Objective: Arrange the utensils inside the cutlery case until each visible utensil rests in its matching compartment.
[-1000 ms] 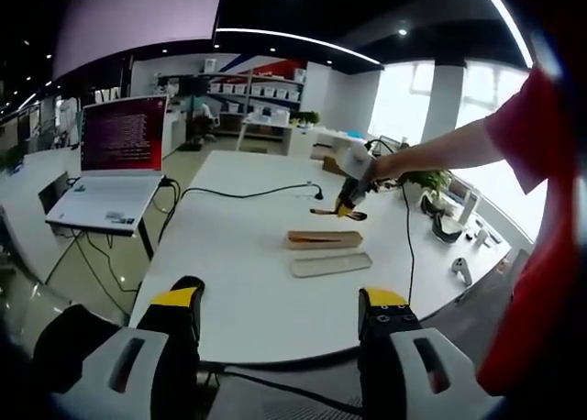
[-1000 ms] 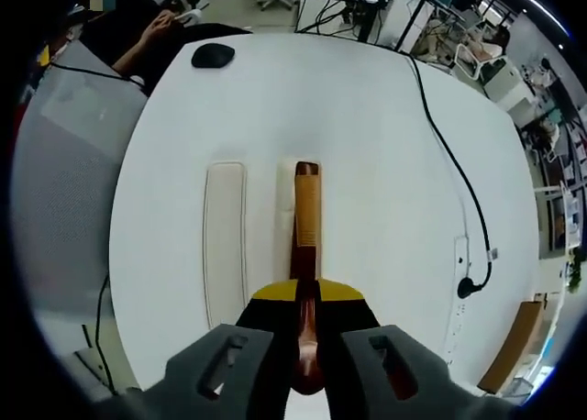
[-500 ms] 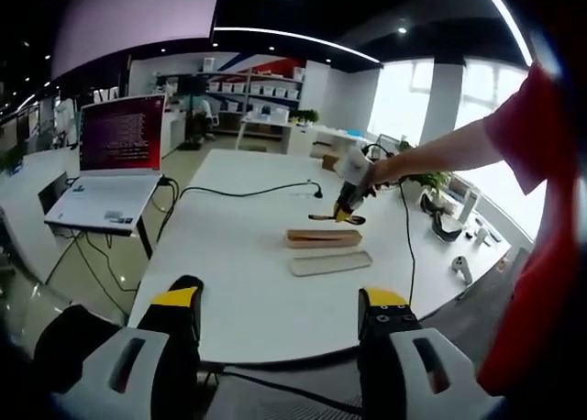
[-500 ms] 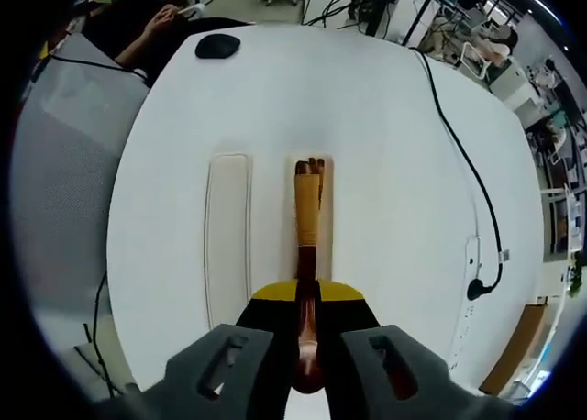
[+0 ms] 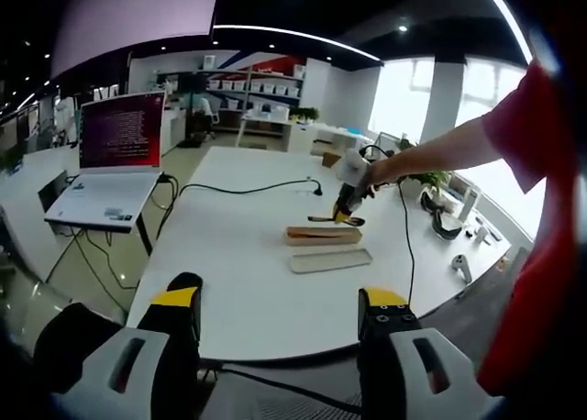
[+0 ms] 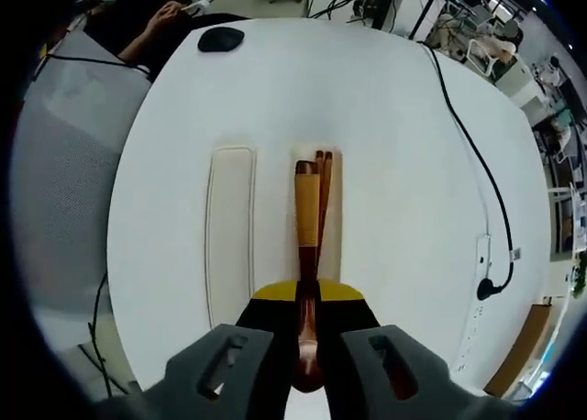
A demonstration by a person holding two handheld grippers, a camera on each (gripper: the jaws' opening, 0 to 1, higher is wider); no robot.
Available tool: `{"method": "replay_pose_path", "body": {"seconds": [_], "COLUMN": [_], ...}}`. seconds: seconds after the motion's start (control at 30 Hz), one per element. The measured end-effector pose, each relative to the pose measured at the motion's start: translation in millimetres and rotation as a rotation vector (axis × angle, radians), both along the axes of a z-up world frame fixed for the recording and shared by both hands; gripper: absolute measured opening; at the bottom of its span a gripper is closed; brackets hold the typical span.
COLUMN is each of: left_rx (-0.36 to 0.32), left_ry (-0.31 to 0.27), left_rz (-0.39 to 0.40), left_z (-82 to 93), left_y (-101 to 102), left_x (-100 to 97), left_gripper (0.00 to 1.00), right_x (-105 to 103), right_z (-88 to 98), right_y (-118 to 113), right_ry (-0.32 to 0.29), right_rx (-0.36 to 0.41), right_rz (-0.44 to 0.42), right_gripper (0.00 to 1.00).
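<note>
right gripper point(image 6: 307, 303) clamps a wooden utensil point(image 6: 306, 220) over the open case point(image 6: 318, 220); lid point(image 6: 229, 227) beside; left gripper point(image 5: 280, 315) open off the table point(image 5: 229, 255) edge.

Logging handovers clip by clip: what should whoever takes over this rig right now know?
Right gripper: shut on a wooden utensil, held above the open case base on the white table.
Left gripper: open, holding nothing, at the table's near edge.
Case lid lies beside the base.
Done: brown sticks already lie in the base.
Left: lower and release the held utensil into its compartment.
</note>
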State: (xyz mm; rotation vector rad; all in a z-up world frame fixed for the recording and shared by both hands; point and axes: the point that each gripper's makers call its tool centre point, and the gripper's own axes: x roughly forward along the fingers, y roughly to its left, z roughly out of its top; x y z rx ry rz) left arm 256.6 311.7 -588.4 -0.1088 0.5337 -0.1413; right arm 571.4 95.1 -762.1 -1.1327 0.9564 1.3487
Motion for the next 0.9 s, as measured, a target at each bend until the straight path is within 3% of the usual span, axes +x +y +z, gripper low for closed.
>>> {"method": "replay_pose_path", "body": {"seconds": [0.33, 0.9], "left_rx": [0.005, 0.015], "left_ry": [0.007, 0.029], "left_rz": [0.003, 0.015], "left_z": [-0.9, -5.3], "left_y": [2.9, 3.2], "left_x": [0.9, -3.5], "left_gripper": [0.71, 0.71], "right_x": [0.4, 13.8], "right_z": [-4.6, -34.9], "right_y": [4.6, 19.6], "right_ry": [0.006, 0.016], "right_rx": [-0.002, -0.014], "right_rz": [-0.009, -0.004], "right_gripper": [0.01, 0.02]}}
